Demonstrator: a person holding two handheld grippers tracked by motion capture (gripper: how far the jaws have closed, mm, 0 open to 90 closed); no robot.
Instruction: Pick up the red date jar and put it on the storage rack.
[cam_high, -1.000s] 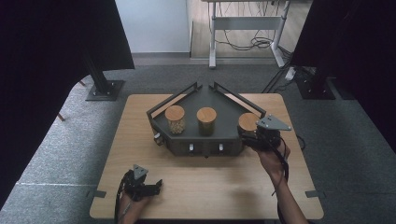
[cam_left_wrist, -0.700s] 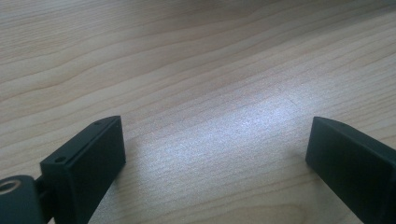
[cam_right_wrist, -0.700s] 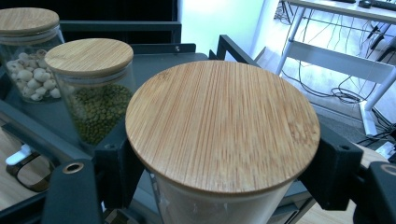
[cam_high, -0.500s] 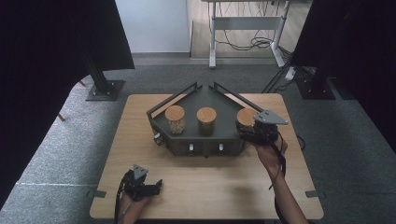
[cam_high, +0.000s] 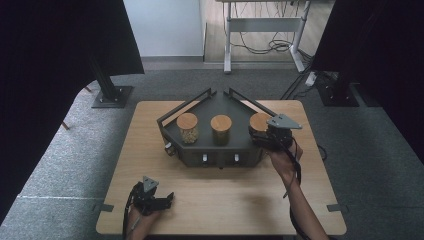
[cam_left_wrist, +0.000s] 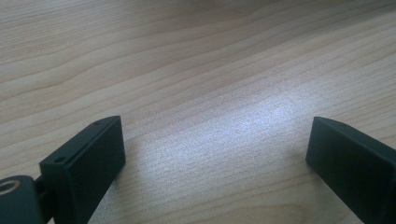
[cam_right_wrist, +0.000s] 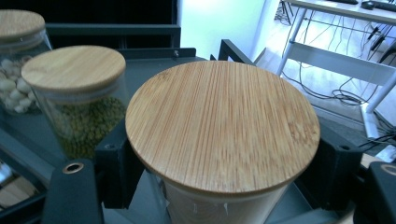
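High view, right gripper (cam_high: 261, 136): clamped on the right jar (cam_high: 259, 122) at the right end of the dark tray (cam_high: 220, 150); two more jars stand to its left, clear of it
High view, left gripper (cam_high: 159, 202): resting on the table (cam_high: 225, 200) near the person, well apart from the tray; jaws spread, nothing between them
Left gripper view: jaws wide apart over pale wood grain, matte with a soft sheen
Right gripper view, grip: black jaws press the glass wall on both sides just under the lid (cam_right_wrist: 223, 126); best to hold square and lift straight, as I judge smooth glass may slip
Right gripper view, materials: round flat bamboo lid, striped grain; clear cylinder; green-bean jar (cam_right_wrist: 77, 100) beside it to the left
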